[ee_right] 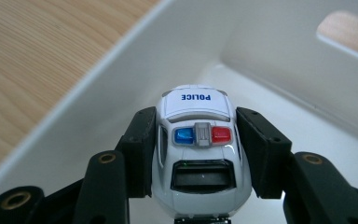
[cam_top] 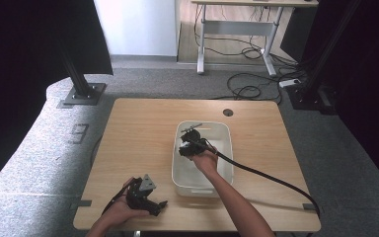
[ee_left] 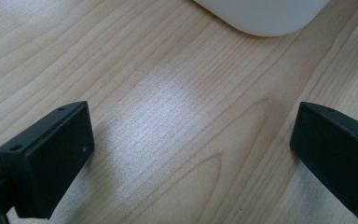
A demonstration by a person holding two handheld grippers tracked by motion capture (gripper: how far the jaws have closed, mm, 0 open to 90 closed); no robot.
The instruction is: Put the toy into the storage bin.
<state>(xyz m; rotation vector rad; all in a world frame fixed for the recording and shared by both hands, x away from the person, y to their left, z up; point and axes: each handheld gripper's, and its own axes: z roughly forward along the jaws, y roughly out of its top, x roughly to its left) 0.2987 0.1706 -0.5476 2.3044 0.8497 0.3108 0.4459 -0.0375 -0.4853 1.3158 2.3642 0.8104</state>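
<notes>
Right gripper is pinching a toy police car by its sides inside the white bin. Left gripper is resting spread over the table.

Glossy plastic police car; smooth white plastic bin; wood-grain table.

I see bare tabletop left of the white plastic bin; its walls hem my right gripper, leaving room around the toy police car.

Light wooden table — a white bin rests on it.
</notes>
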